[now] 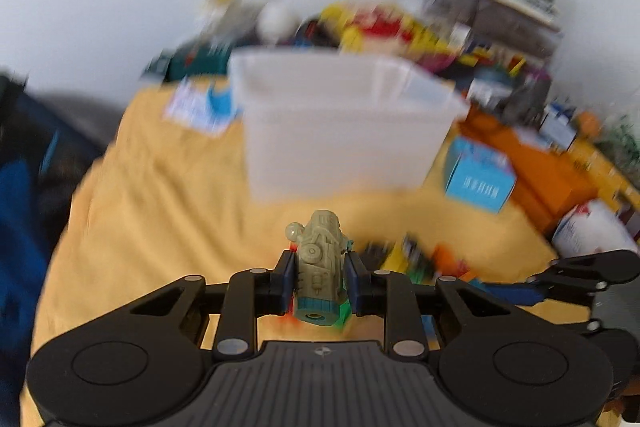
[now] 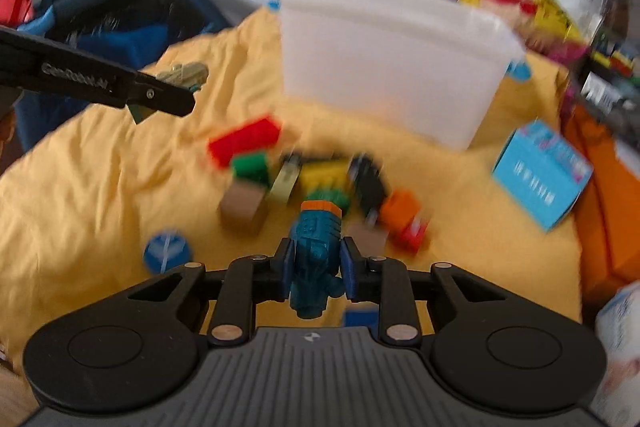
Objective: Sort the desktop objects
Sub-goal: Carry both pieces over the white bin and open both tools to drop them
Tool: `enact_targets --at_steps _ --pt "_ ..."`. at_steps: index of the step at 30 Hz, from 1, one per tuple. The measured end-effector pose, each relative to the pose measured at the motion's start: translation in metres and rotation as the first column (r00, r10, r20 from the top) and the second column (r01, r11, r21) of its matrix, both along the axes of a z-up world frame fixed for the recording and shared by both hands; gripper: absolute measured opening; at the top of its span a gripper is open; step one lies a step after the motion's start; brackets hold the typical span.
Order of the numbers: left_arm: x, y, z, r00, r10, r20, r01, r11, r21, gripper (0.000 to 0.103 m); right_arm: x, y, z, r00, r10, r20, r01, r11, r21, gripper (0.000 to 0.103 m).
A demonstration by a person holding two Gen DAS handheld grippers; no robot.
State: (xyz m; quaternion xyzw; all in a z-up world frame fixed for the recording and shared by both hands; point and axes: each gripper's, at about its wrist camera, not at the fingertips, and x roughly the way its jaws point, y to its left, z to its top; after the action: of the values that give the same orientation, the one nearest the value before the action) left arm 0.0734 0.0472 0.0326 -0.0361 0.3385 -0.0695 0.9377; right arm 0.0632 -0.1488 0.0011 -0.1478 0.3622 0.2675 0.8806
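Observation:
My left gripper [image 1: 319, 263] is shut on an olive-green toy vehicle [image 1: 320, 259] with a teal base, held above the yellow cloth [image 1: 160, 207]. My right gripper [image 2: 316, 259] is shut on a blue toy figure [image 2: 316, 251] with an orange top, just above a pile of coloured bricks [image 2: 304, 179]: red, green, yellow, black, orange and brown. A translucent white bin [image 1: 344, 123] stands behind on the cloth, seen also as the bin [image 2: 384, 59] in the right wrist view. The left gripper [image 2: 176, 87] with its green toy shows at the left there.
A light blue box [image 2: 540, 175] lies right of the bricks. A round blue disc [image 2: 166, 251] lies on the cloth at the left. A blue bag [image 2: 120, 19] sits at the far left. Orange boxes [image 1: 540, 171], stacked containers and toys crowd the back and right.

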Motion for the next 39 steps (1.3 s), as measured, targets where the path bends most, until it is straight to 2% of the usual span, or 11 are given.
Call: enact_targets --at_steps 5,11,15,19,21,23,24,27,30,34,39 --pt "0.036 -0.004 0.039 0.993 -0.028 0.114 0.022 0.998 0.054 0.029 0.035 0.006 0.032 0.995 -0.014 0.096 0.011 1.000 0.029 0.027" --pt "0.093 -0.008 0.063 0.980 -0.013 0.196 -0.011 0.993 0.120 0.029 0.094 0.016 0.083 0.960 -0.080 0.270 0.061 0.995 0.077 0.027" --pt "0.141 -0.003 0.053 0.985 0.034 0.170 -0.058 0.988 0.141 0.029 0.144 0.026 0.094 0.949 -0.153 0.275 0.123 0.985 0.122 0.028" --pt "0.169 -0.001 0.037 0.993 0.066 0.097 -0.077 0.990 0.120 0.030 0.177 0.036 0.082 0.948 -0.214 0.237 0.190 0.974 0.123 0.028" --pt "0.161 0.002 0.036 0.992 0.060 0.114 -0.071 0.993 0.098 0.038 0.178 0.037 0.075 0.943 -0.226 0.243 0.203 0.972 0.117 0.029" --pt "0.145 0.003 0.041 0.987 0.037 0.154 -0.053 0.993 0.105 0.061 0.169 0.032 0.074 0.929 -0.232 0.289 0.200 0.970 0.135 0.037" --pt "0.136 0.001 0.043 0.984 0.021 0.175 -0.043 0.991 0.125 0.063 0.160 0.028 0.074 0.918 -0.230 0.323 0.193 0.971 0.141 0.044" --pt "0.106 -0.003 0.045 0.979 -0.025 0.202 -0.012 0.983 0.184 0.064 0.139 0.014 0.075 0.918 -0.197 0.344 0.152 0.976 0.154 0.044" --pt "0.071 -0.004 0.036 0.984 -0.048 0.173 0.017 0.985 0.173 0.064 0.108 0.001 0.072 0.935 -0.145 0.323 0.103 0.984 0.142 0.043" --pt "0.030 -0.009 0.004 0.996 -0.053 0.068 0.046 0.994 0.097 0.065 0.067 -0.014 0.056 0.968 -0.100 0.231 0.070 0.988 0.137 0.043" --pt "-0.015 -0.025 -0.049 0.991 -0.097 -0.089 0.106 0.989 0.104 0.064 0.019 -0.022 0.020 0.993 -0.054 0.105 0.047 0.997 0.067 0.042"
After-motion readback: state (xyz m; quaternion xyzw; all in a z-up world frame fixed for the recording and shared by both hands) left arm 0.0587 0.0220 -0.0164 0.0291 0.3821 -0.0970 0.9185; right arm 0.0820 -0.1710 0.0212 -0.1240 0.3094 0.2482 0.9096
